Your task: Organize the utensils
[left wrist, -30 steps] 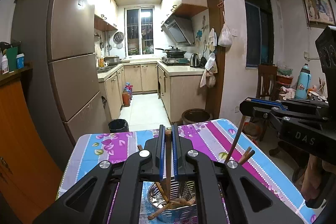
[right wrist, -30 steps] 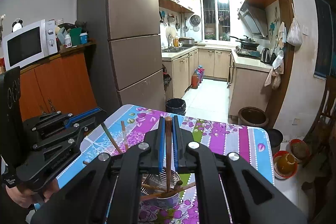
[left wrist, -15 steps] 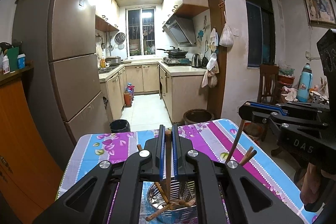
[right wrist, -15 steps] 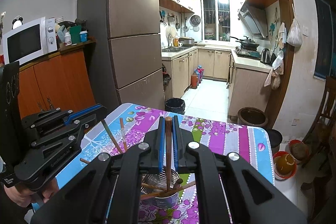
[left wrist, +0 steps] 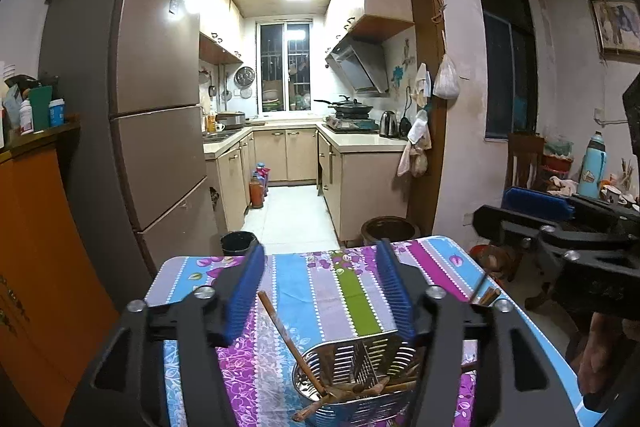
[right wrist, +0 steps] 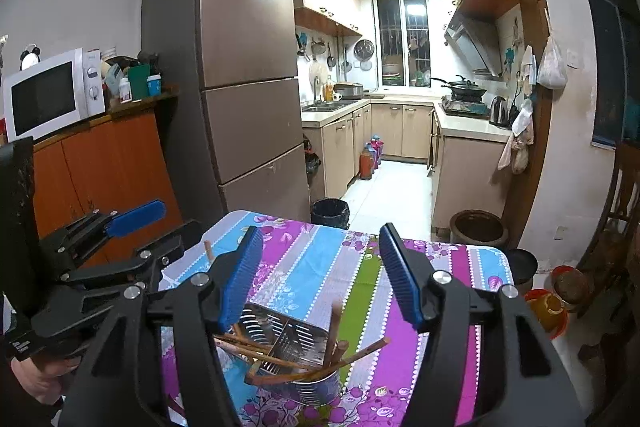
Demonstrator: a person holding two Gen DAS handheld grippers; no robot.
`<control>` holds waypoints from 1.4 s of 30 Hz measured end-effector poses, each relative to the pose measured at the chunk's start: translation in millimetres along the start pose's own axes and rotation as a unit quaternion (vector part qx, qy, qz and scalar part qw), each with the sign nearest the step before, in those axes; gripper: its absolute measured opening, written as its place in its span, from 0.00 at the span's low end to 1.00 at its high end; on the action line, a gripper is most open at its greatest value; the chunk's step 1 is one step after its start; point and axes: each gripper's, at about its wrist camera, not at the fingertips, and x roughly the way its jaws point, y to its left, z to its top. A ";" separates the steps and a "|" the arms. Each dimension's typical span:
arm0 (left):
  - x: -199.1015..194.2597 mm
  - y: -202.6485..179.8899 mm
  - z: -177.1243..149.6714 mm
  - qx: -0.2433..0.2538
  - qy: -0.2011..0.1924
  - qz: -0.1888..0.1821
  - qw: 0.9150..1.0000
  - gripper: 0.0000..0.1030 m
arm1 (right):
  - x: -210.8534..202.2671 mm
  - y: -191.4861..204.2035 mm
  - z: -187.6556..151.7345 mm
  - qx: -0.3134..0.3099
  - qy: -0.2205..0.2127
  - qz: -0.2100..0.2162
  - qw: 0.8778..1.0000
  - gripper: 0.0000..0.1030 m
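Left gripper (left wrist: 320, 291) – jaws wide, empty | right gripper (right wrist: 320, 273) likewise | chopsticks (right wrist: 280, 351) slanted loose in steel caddy (left wrist: 360, 383) | risk: snagged stick would likely tip it.

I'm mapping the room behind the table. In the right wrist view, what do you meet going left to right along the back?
Microwave → fridge → black bin → brown pot → orange bowl.

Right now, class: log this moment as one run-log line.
left gripper: open | right gripper: open | brown wooden chopsticks: inside perforated steel holder | striped floral tablecloth
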 end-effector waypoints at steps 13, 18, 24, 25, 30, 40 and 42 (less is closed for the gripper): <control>-11.0 2.2 0.4 -0.005 -0.005 0.002 1.000 0.60 | -23.7 2.7 -1.4 -0.004 -0.020 -0.002 1.000 0.58; -48.4 4.3 -11.9 -0.015 -0.027 0.004 1.000 0.74 | -68.0 10.5 -15.7 -0.004 -0.065 0.003 0.998 0.85; -115.9 0.0 -45.3 0.002 -0.065 0.012 0.998 0.95 | -124.4 32.2 -58.2 -0.016 -0.096 -0.004 0.995 0.94; -130.7 1.7 -53.3 -0.001 -0.073 0.013 0.997 0.95 | -132.1 34.8 -65.9 -0.015 -0.099 -0.007 0.995 0.94; -186.8 11.3 -90.6 -0.031 -0.088 0.016 0.996 0.95 | -172.4 46.5 -113.3 0.003 -0.105 -0.023 0.994 0.95; -282.3 -6.7 -183.4 -0.050 -0.073 0.014 0.996 0.95 | -231.9 85.6 -200.7 0.021 -0.106 -0.078 0.991 0.95; -294.7 -12.0 -195.3 -0.048 -0.073 0.012 0.996 0.95 | -240.2 92.3 -213.7 0.020 -0.103 -0.080 0.991 0.95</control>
